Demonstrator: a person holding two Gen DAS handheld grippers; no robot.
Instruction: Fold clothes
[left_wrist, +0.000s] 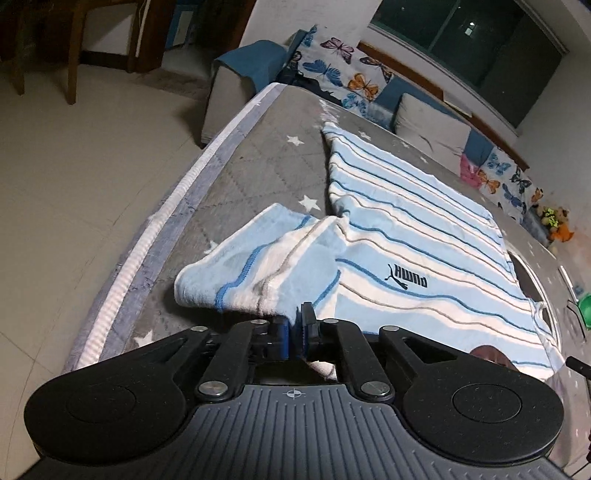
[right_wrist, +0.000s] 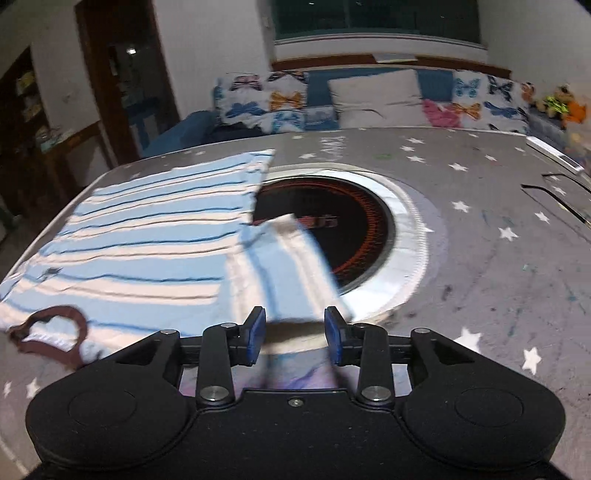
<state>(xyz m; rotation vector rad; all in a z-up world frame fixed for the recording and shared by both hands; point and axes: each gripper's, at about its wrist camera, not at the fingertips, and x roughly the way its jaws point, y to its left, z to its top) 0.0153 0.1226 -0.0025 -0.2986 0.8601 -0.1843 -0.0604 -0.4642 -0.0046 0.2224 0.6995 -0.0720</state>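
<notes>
Striped shirt (left_wrist: 424, 236) flat on starred table (left_wrist: 236, 177), stretching ahead. Left gripper (left_wrist: 297, 325) pinching near sleeve (left_wrist: 258, 266); right gripper (right_wrist: 295, 332) spread around other sleeve (right_wrist: 288, 269).

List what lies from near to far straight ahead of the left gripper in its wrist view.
Left gripper, shut on the striped shirt's sleeve → grey star-print table cover → blue armrest cover → wooden chair legs.

Grey star-print table cover (right_wrist: 480, 258), round black cooktop (right_wrist: 332, 229) centre frame, butterfly cushions (left_wrist: 343, 70) upper right, stuffed toys (right_wrist: 557, 103) far right
</notes>
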